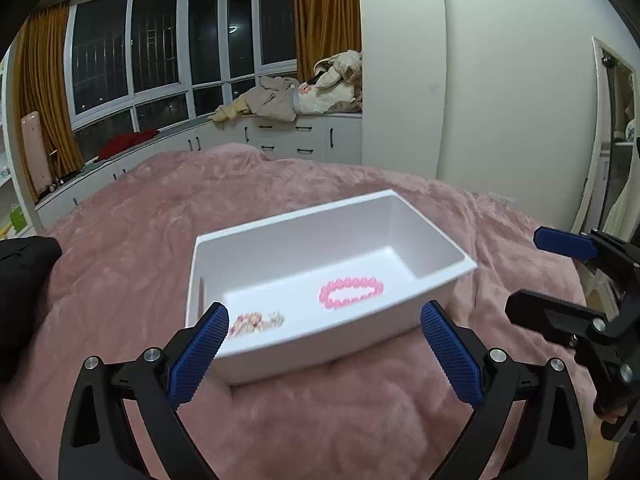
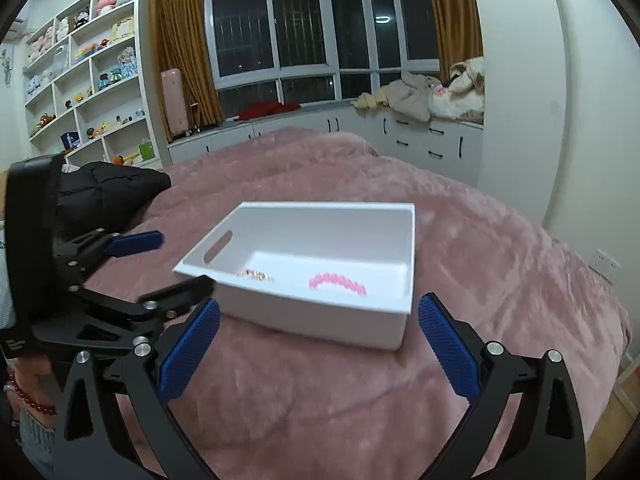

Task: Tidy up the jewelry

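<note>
A white rectangular bin [image 1: 436, 236] stands on the pink bed; it also shows in the right wrist view [image 2: 352, 320]. Inside lie a pink bead bracelet [image 1: 351, 292] [image 2: 338, 283] and a pale beaded piece [image 1: 260, 322] [image 2: 256, 275]. My left gripper [image 1: 324, 352] is open and empty, just in front of the bin's near wall. My right gripper [image 2: 318, 344] is open and empty, also in front of the bin. Each gripper shows at the edge of the other's view: the right one [image 1: 568, 280], the left one [image 2: 160, 264].
The pink fleece blanket [image 1: 160, 216] covers the whole bed. A black puffy jacket [image 2: 108, 192] lies at the bed's left side. White cabinets [image 2: 420, 136] with piled clothes run under the windows. Shelves with toys [image 2: 80, 80] stand at far left.
</note>
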### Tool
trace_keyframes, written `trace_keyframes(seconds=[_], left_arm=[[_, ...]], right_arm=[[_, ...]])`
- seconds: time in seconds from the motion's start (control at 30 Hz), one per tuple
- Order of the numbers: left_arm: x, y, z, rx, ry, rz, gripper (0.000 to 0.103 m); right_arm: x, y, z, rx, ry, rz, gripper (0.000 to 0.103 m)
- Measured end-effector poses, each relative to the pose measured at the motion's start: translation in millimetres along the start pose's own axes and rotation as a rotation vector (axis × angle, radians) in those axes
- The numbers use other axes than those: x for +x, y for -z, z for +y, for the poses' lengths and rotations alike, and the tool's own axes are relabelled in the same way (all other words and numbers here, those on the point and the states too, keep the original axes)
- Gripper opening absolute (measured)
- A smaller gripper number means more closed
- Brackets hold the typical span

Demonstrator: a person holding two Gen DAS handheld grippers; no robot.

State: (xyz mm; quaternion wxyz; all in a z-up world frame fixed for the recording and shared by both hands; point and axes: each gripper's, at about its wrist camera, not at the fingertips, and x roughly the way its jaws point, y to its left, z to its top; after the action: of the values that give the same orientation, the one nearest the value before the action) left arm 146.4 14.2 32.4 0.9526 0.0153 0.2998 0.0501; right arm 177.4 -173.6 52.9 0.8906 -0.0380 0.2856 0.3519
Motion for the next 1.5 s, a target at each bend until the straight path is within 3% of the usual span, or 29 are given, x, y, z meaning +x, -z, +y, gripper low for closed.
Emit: trace_keyframes(seconds=[0.4, 0.57, 0.7, 0.83, 0.93, 1.03, 1.5], left_arm=[[-24, 52, 1, -0.027, -0.07, 0.076, 0.098], [-18, 64, 9, -0.036, -0.041, 0.077, 0.098], [-8, 68, 13, -0.001, -0.102, 0.091, 0.098], [-11, 68, 23, -0.035, -0.055, 0.074, 0.099], [-2, 68, 25, -0.035, -0.056, 0.073, 0.099], [7, 70, 27, -0.044, -0.081, 0.101, 0.099], [7, 67, 22, -0.038, -0.036, 0.09, 0.099]], right_arm=[[-11, 28, 6, -0.027, 0.014, 0.041, 0.098], [-4, 35, 12, -0.02, 0.037, 0.047, 0.098], [6, 35, 15, 0.001, 0.03, 0.048, 0.098], [13, 35, 18, 0.012, 0.045, 0.048, 0.098], [18, 36, 24, -0.019, 0.105, 0.05, 0.098], [23, 36, 27, -0.038, 0.105, 0.072, 0.098], [20, 28, 29, -0.051, 0.098, 0.069, 0.098]])
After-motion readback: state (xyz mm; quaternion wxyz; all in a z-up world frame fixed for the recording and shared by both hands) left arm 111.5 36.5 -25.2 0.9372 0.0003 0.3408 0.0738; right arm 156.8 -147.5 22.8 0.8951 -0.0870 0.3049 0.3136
